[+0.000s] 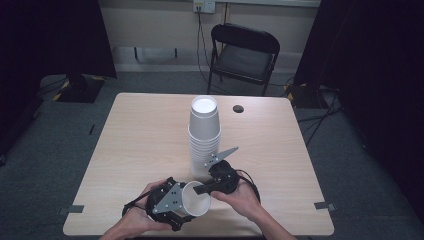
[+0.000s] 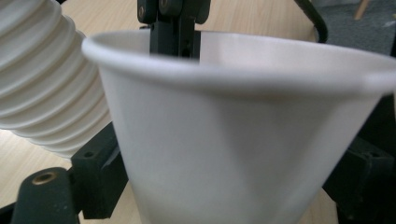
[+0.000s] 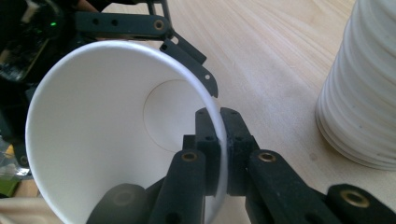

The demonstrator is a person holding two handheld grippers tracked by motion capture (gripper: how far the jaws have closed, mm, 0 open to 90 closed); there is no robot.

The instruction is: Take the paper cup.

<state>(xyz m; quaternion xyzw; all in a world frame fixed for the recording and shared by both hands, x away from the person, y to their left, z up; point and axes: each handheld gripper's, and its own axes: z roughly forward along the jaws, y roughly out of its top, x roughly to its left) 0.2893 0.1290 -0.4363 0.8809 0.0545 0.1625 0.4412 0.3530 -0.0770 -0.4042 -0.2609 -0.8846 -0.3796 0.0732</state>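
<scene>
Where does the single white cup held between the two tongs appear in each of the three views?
High view: the single cup lies bottom centre, between the hands.
Left gripper view: it fills the middle.
Right gripper view: at left, open mouth facing the camera.
Shared landmark: the cup stack, beside it.

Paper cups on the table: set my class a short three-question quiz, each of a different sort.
1. True or false: the right tongs pinch the rim of the single cup.
2. What stands upside down on the table behind both hands? A) cup stack B) bottle C) bowl
3. Fill in: the left tongs grip the single cup around its ____.

Key: 1 true, one jaw inside, one outside. 2 A, the cup stack. 3 body.
</scene>
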